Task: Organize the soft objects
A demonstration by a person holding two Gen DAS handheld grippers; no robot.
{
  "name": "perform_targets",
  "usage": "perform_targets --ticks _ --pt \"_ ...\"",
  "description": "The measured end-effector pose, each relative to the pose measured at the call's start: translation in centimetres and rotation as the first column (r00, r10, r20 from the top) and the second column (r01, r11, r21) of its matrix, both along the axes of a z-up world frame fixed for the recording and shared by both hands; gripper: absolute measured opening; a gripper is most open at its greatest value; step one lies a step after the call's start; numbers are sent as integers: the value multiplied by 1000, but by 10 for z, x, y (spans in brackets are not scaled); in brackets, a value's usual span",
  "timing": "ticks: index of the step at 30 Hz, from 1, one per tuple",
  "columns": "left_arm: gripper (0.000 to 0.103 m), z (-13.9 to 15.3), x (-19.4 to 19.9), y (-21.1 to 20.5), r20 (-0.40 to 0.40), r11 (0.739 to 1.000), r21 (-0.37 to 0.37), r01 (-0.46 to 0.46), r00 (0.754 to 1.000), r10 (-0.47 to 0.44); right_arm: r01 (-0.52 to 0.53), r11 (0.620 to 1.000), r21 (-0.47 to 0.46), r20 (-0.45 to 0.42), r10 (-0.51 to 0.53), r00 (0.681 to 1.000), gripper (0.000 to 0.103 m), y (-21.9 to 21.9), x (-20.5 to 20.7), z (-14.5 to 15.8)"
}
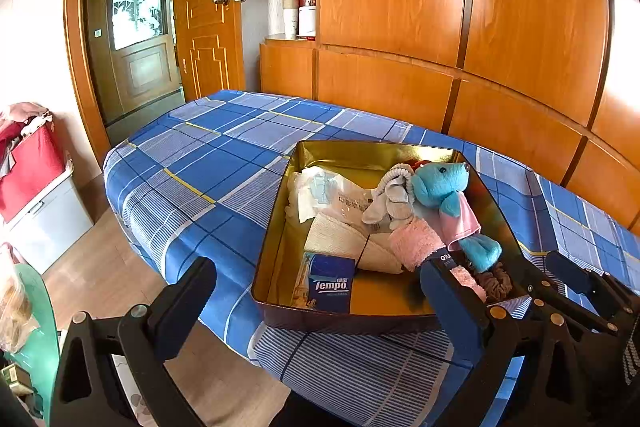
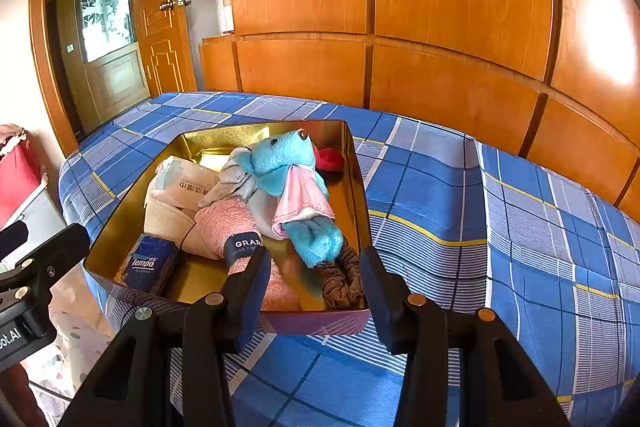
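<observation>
A gold tin tray (image 1: 276, 227) (image 2: 120, 211) sits on the blue plaid bed. It holds a blue plush toy with a pink cloth (image 1: 444, 191) (image 2: 288, 171), a pink sock (image 1: 416, 243) (image 2: 228, 223), a grey sock (image 1: 392, 199) (image 2: 236, 183), a cream cloth (image 1: 340, 239) (image 2: 168, 219), a white packet (image 1: 332, 191) (image 2: 188, 179), a Tempo tissue pack (image 1: 330, 283) (image 2: 150, 265), a brown scrunchie (image 2: 342, 277) and a red item (image 2: 330, 159). My left gripper (image 1: 320, 291) is open at the tray's near edge. My right gripper (image 2: 316, 287) is open and empty, just before the tray's near right corner.
The bed (image 1: 192, 163) (image 2: 480, 211) runs along orange wooden wardrobe panels (image 1: 460, 27) (image 2: 440, 27). A door (image 1: 208, 7) stands open at the back left. A red and white storage box (image 1: 36, 195) sits on the floor at left. The right gripper's body (image 1: 560, 327) shows in the left wrist view.
</observation>
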State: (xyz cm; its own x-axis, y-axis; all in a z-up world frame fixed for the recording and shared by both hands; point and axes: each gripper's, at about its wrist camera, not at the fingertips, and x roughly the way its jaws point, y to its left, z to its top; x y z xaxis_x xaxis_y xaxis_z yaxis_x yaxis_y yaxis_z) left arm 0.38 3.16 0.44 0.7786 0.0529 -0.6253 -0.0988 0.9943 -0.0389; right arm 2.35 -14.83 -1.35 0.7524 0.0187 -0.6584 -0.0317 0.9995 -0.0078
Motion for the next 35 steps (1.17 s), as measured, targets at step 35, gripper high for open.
perform_targets --ticks 35 --pt "101 -3 0 -1 2 1000 11 4 1000 -4 14 1000 6 -21 -14 1000 46 -4 1 -7"
